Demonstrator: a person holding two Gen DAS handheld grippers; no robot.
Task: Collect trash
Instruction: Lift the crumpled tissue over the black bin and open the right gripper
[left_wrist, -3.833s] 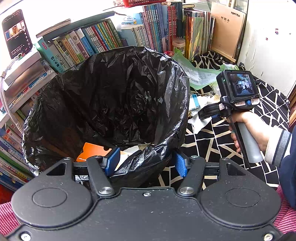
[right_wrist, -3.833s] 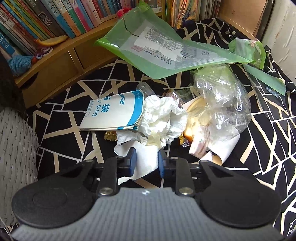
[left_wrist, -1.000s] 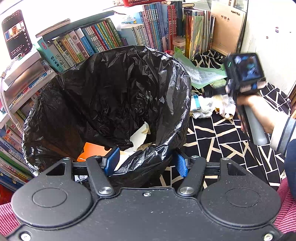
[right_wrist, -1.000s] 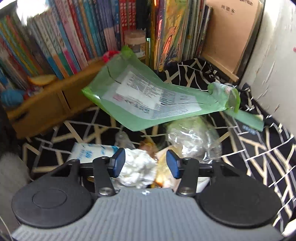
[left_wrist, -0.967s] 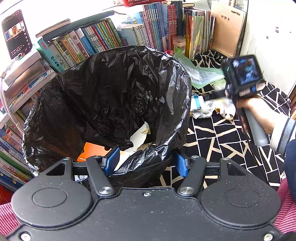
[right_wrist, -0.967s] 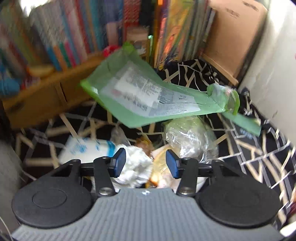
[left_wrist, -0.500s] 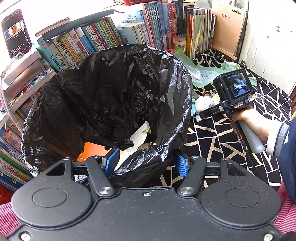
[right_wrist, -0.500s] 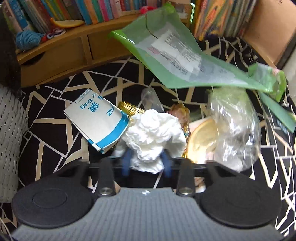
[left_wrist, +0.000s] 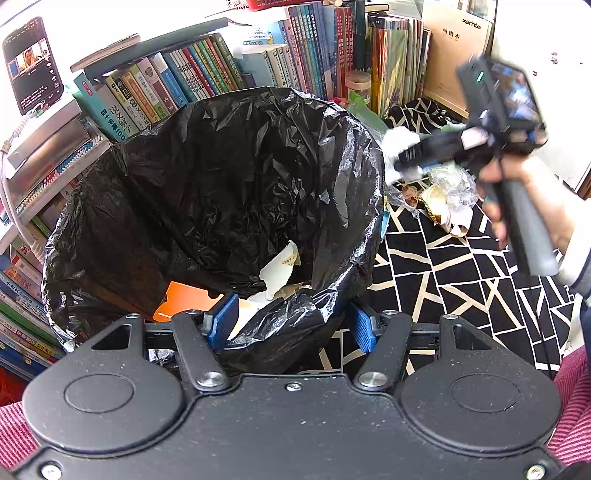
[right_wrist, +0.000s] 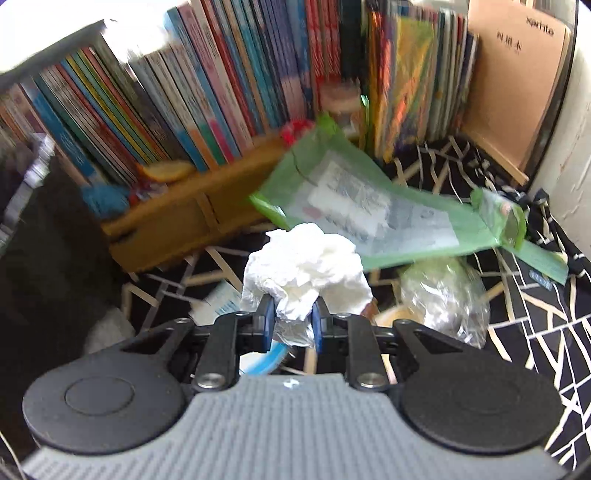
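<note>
The crumpled white tissue wad (right_wrist: 306, 266) sits in your right gripper (right_wrist: 293, 319), jaws closing on it, beside the black-lined trash bin (left_wrist: 221, 177). Your left gripper (left_wrist: 288, 325) pinches the liner rim, half open. Some scraps are binned; the clear plastic bag (right_wrist: 443, 295) and green pouch (right_wrist: 369, 218) remain.

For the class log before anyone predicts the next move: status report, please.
Left tool clamps bin liner rim. Right tool closing on crumpled tissue, lifted. More litter on the patterned cloth; path to bin looks clear.
</note>
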